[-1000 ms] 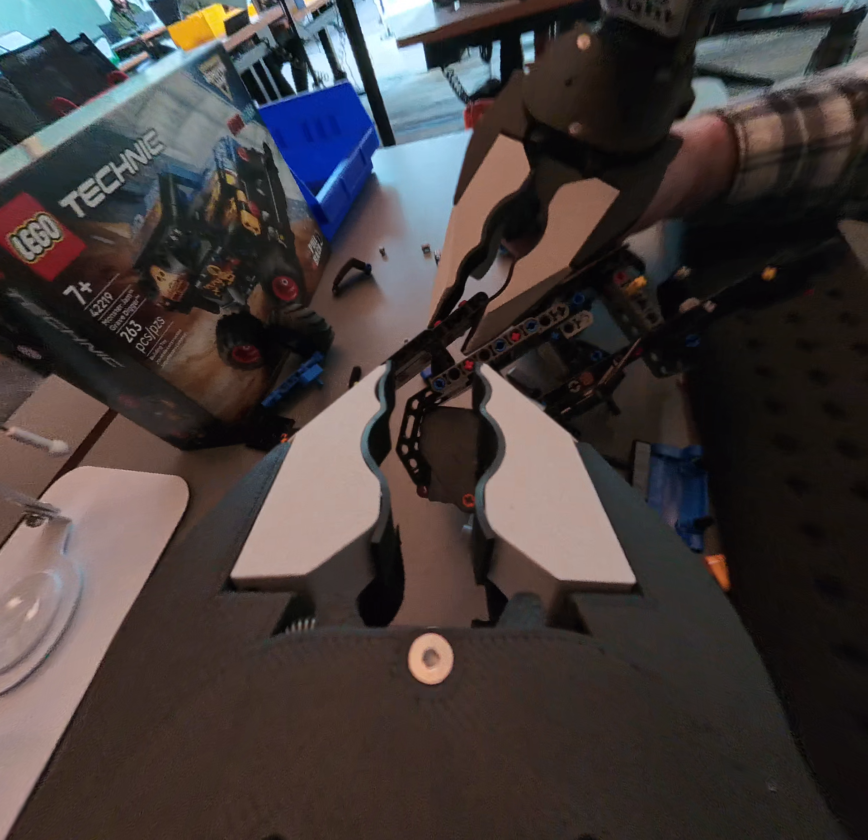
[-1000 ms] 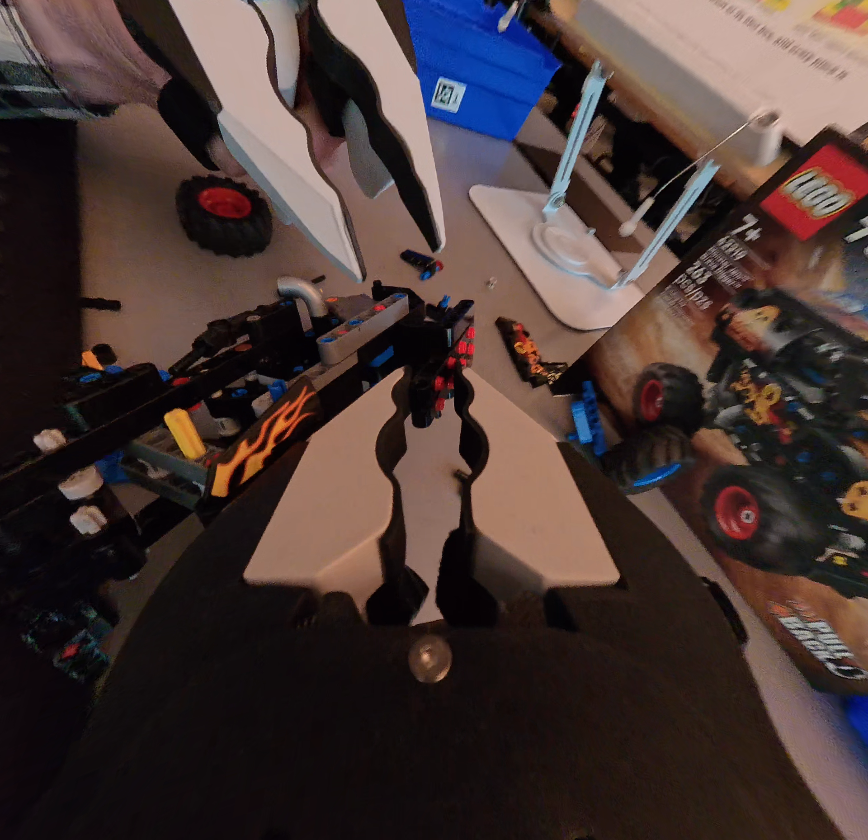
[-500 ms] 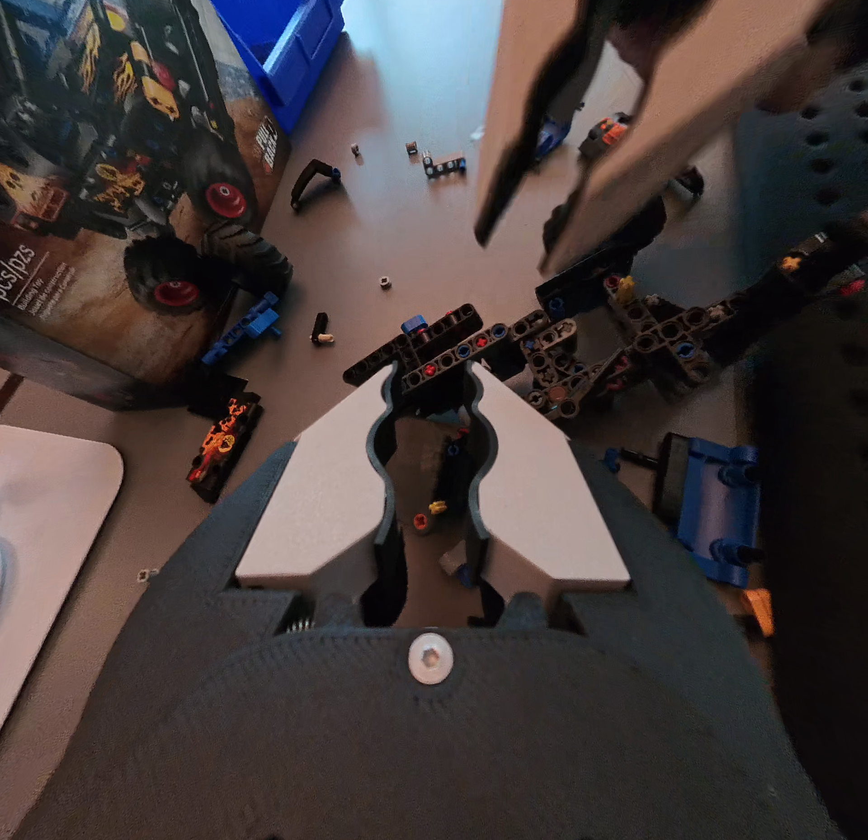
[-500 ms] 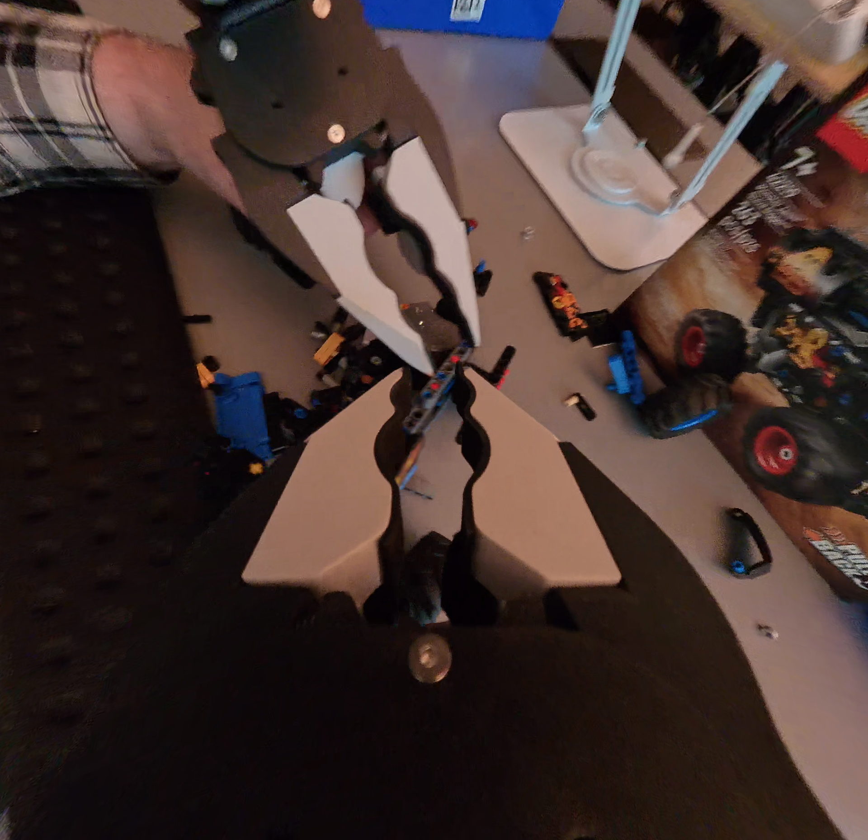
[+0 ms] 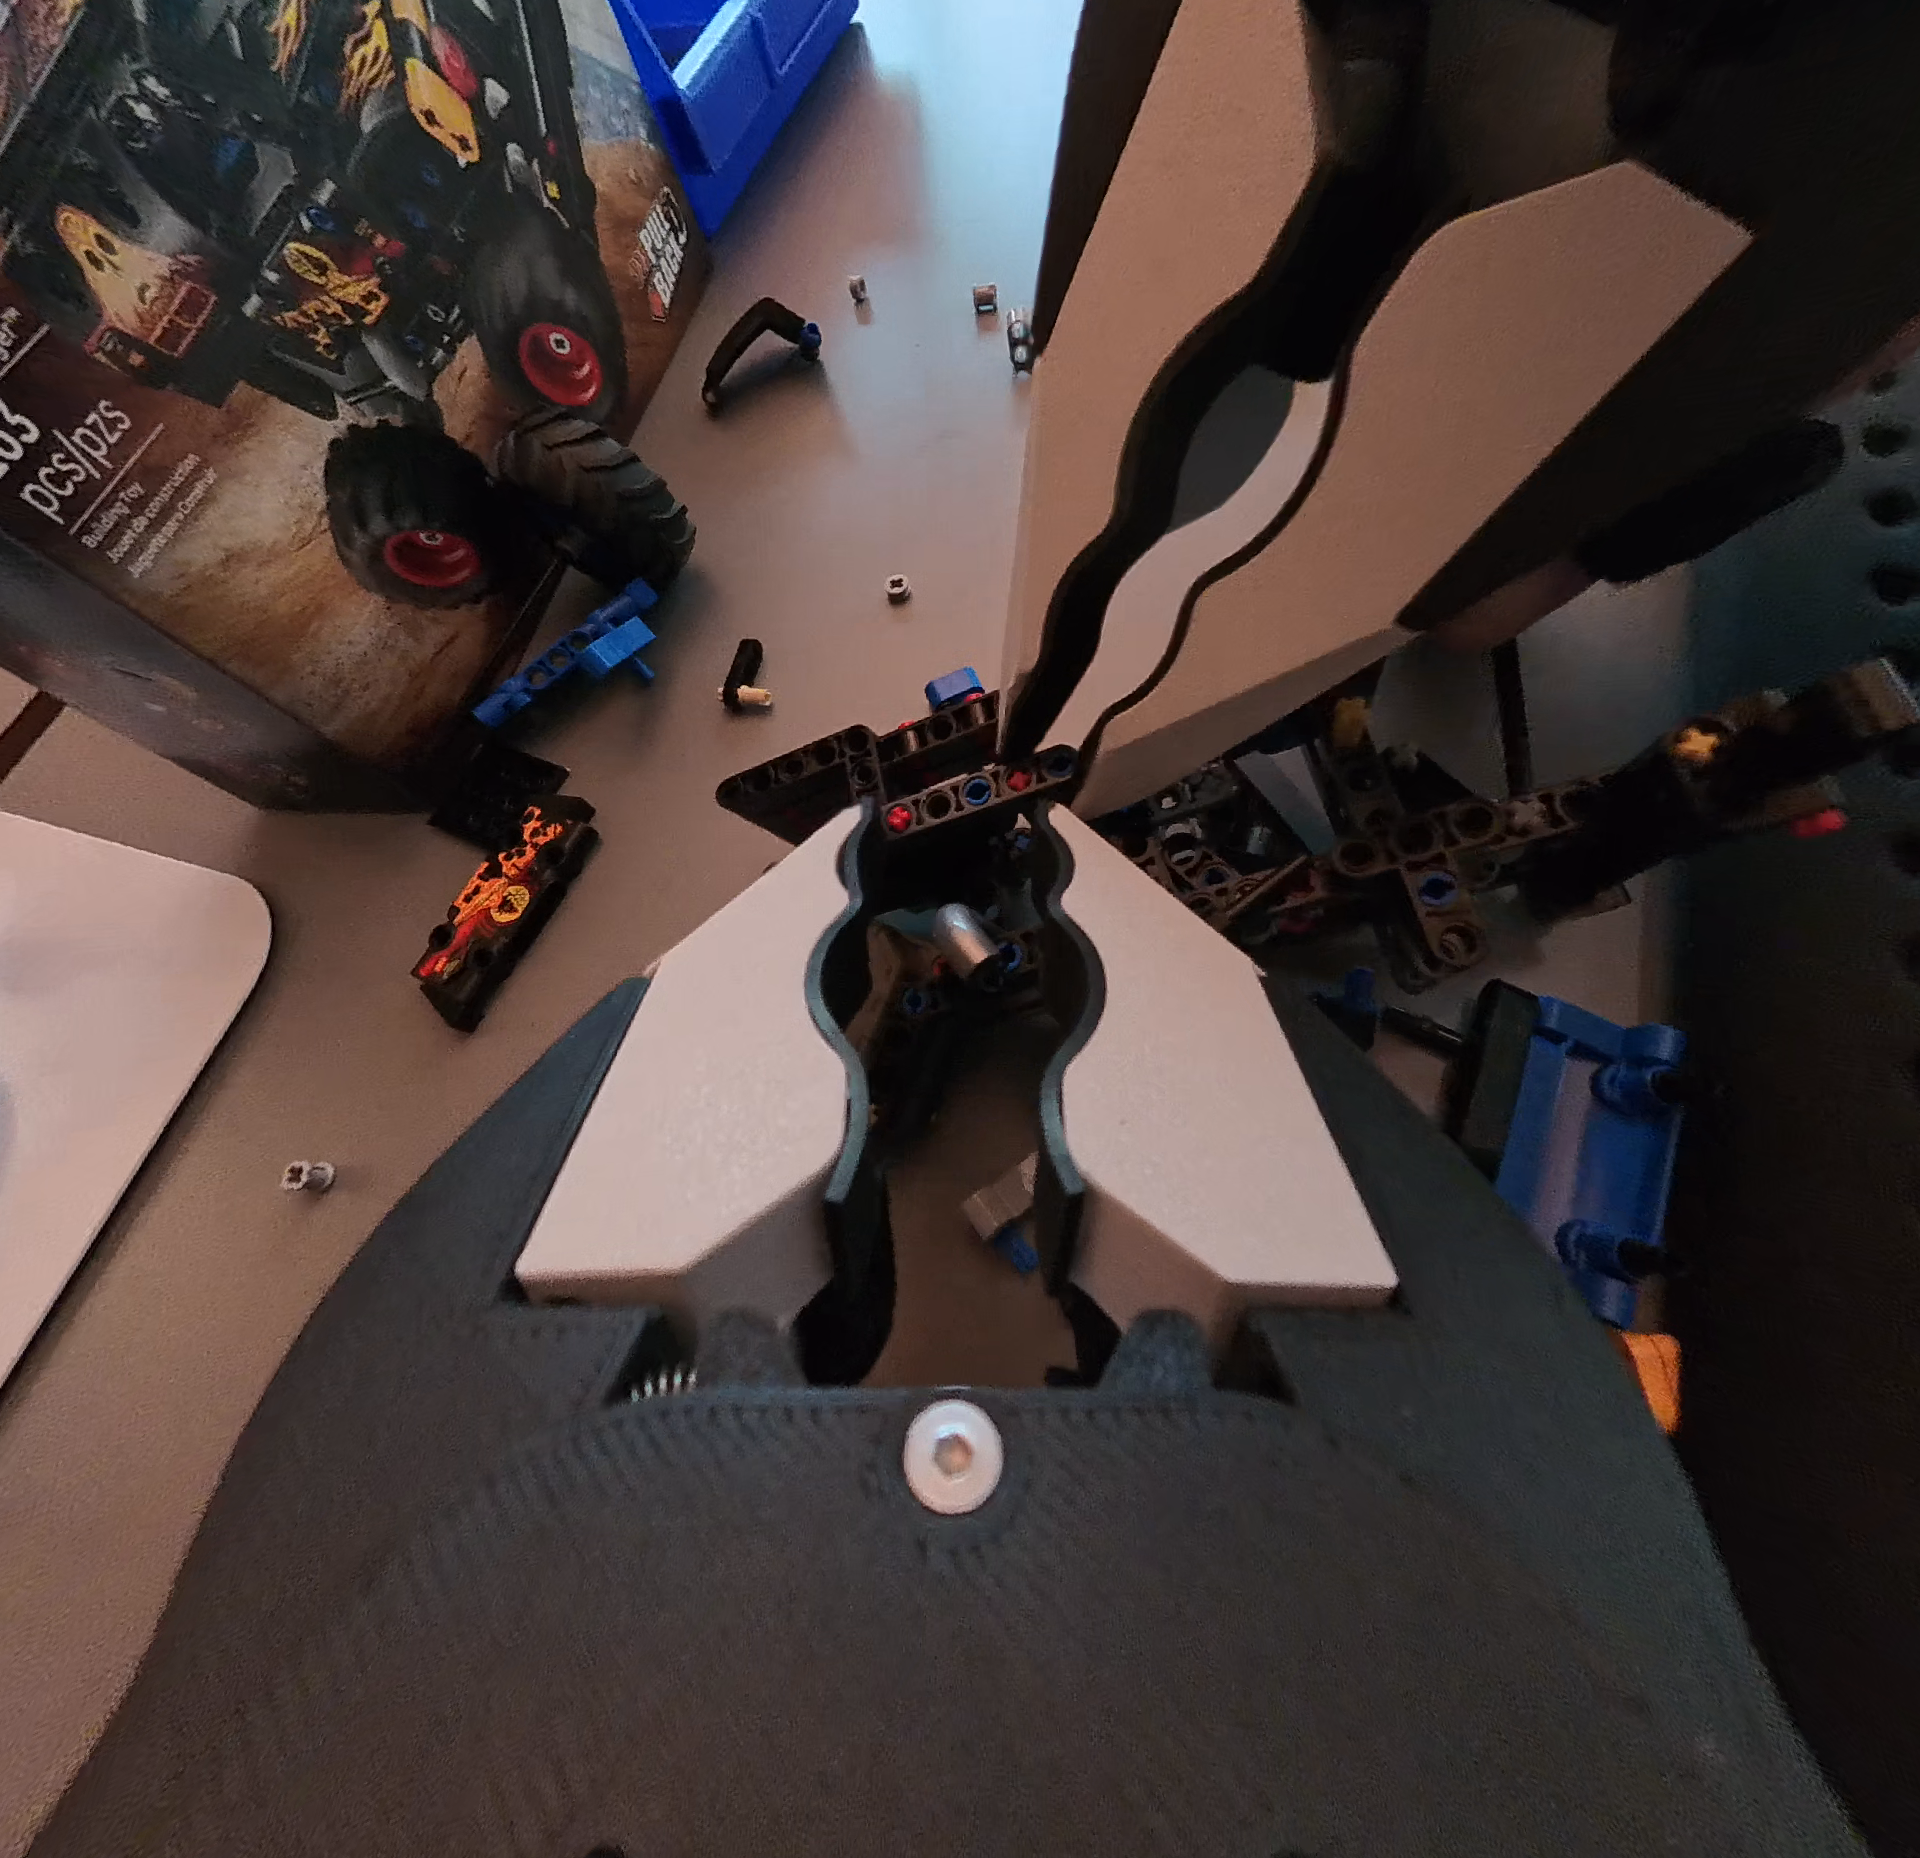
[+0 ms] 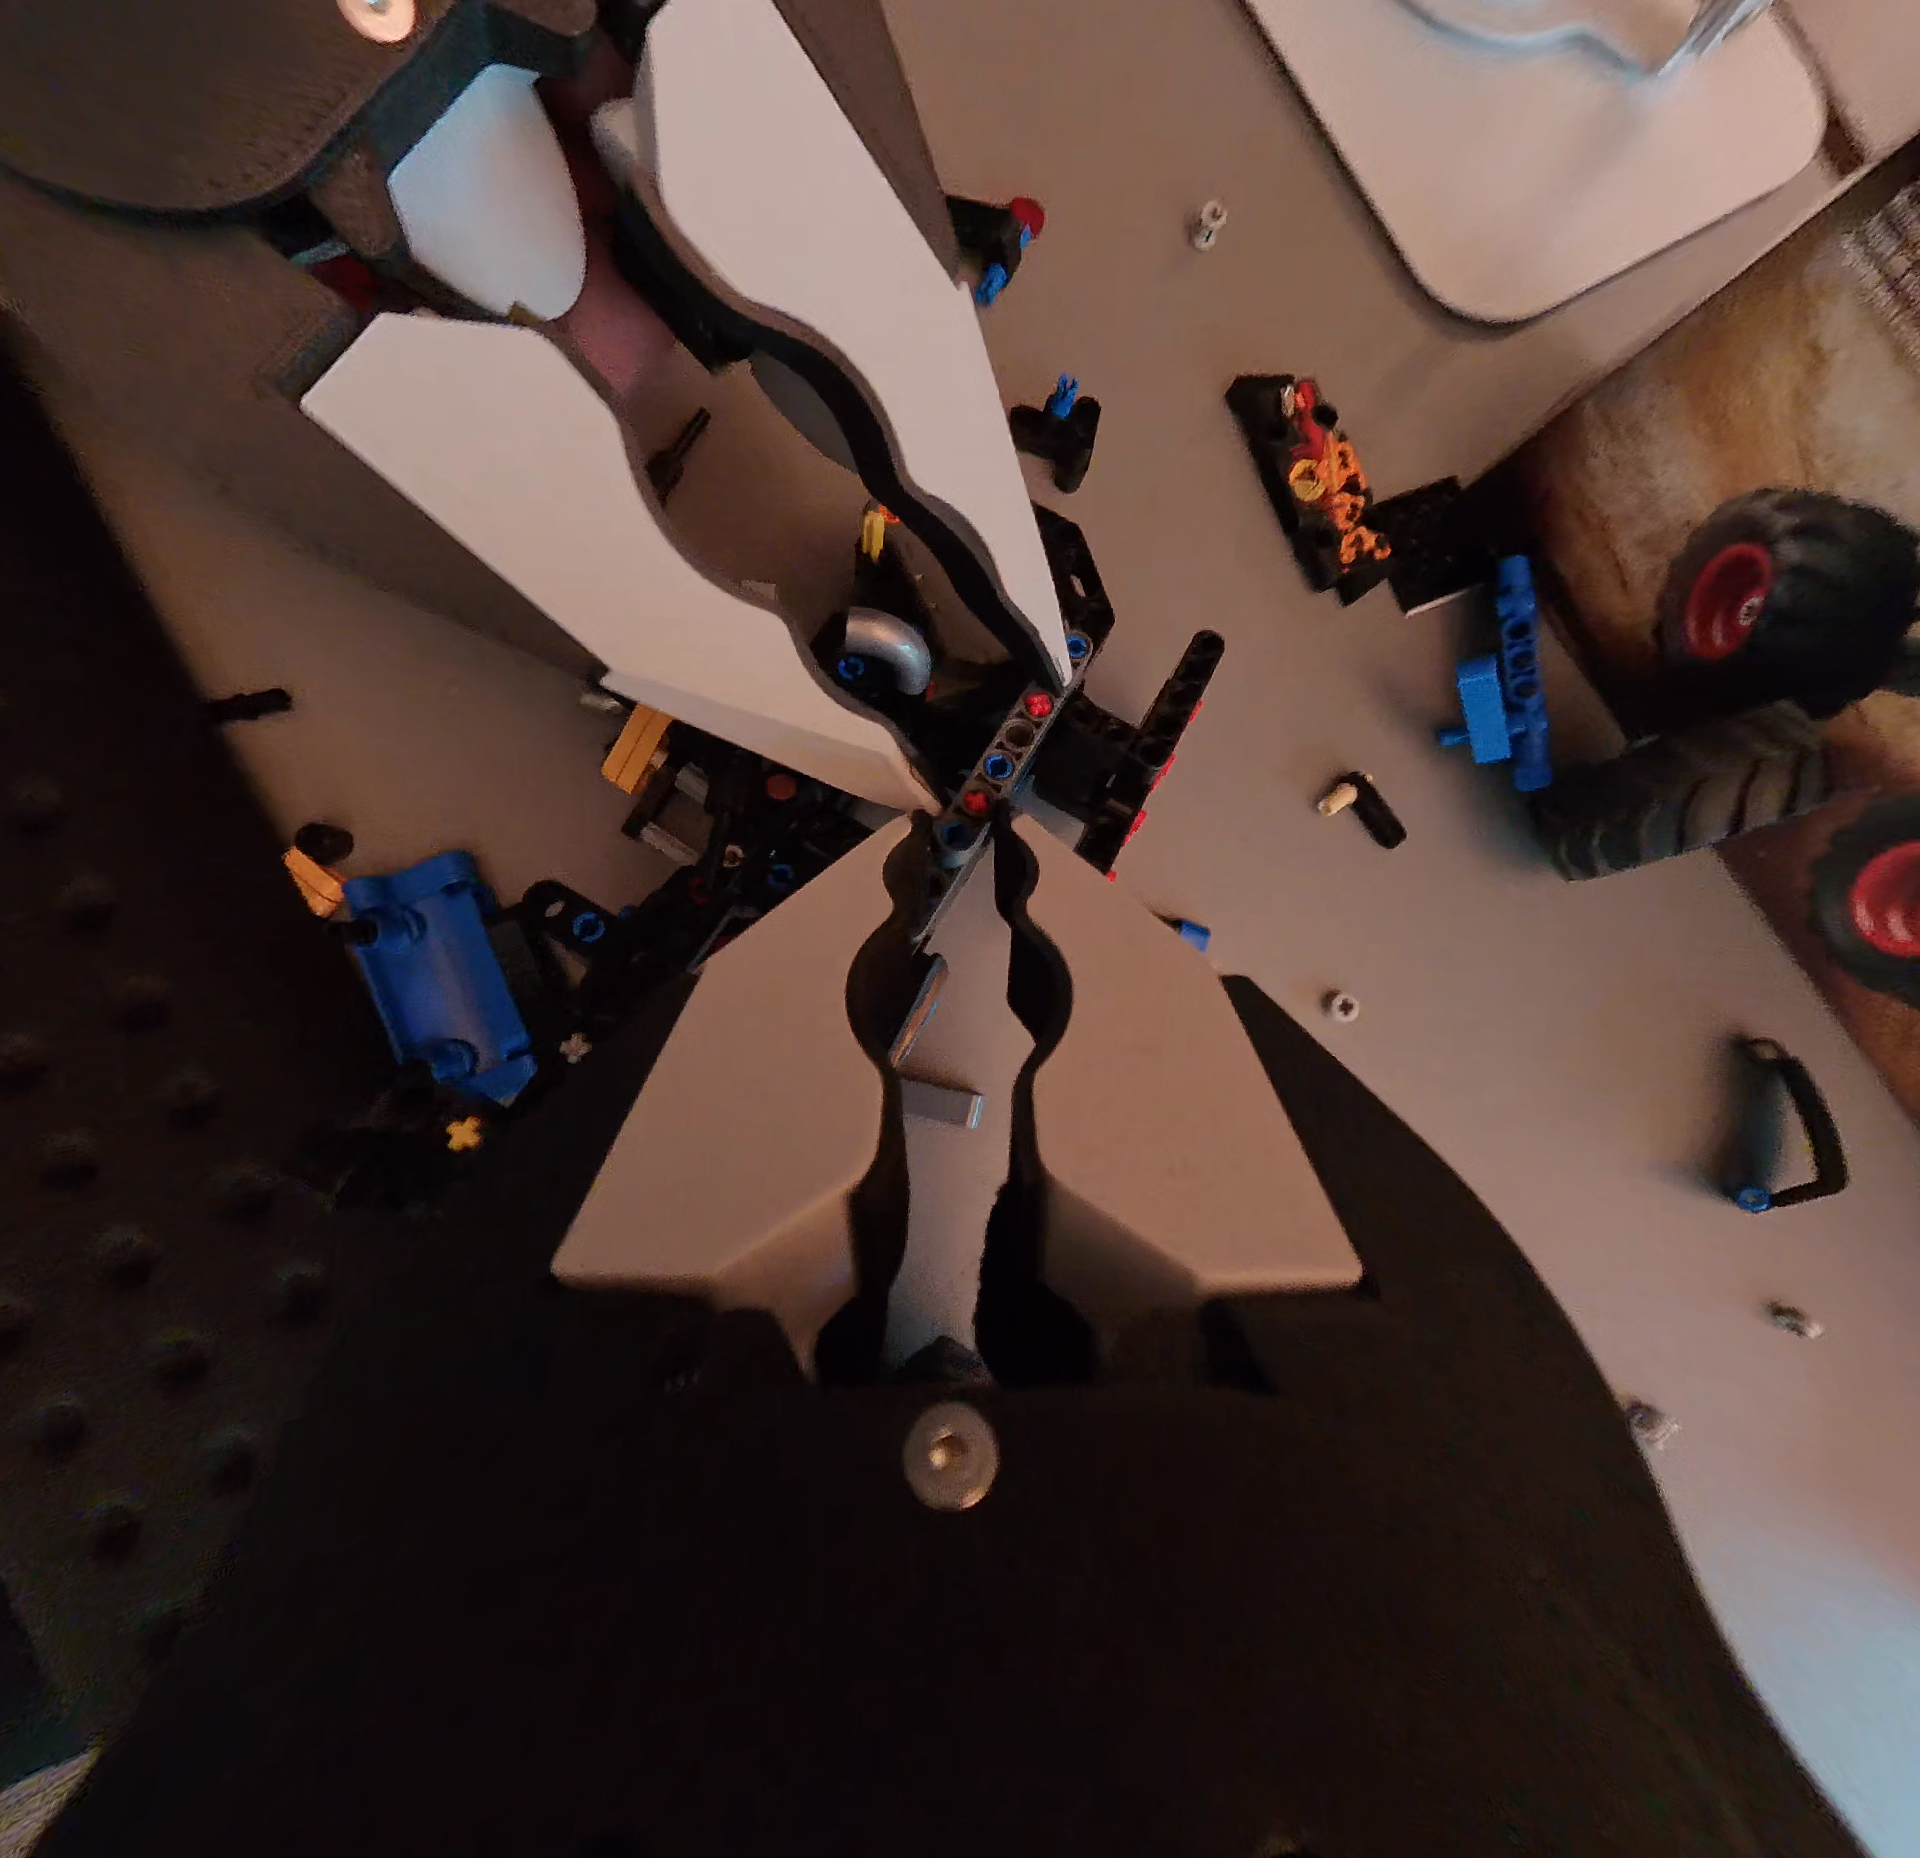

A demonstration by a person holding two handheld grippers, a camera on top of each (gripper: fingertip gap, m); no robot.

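grey table [image 5: 914,437]: both tongs [image 5: 961,821] grip holed beam [image 5: 977,790].

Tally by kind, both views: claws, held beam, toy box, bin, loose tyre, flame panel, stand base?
Claws: 2 (left claw, right claw)
Pinned beam, gripped by both: 1
Toy box: 1
Blue bin: 1
Loose tyre: 1
Flame panel: 1
White stand base: 1
Total: 8

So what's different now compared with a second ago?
Both grippers dropped toward the table. The right gripper let go, lifted, then closed its jaws on the grey holed beam again. The left gripper kept hold of the beam. The toy box stayed put.
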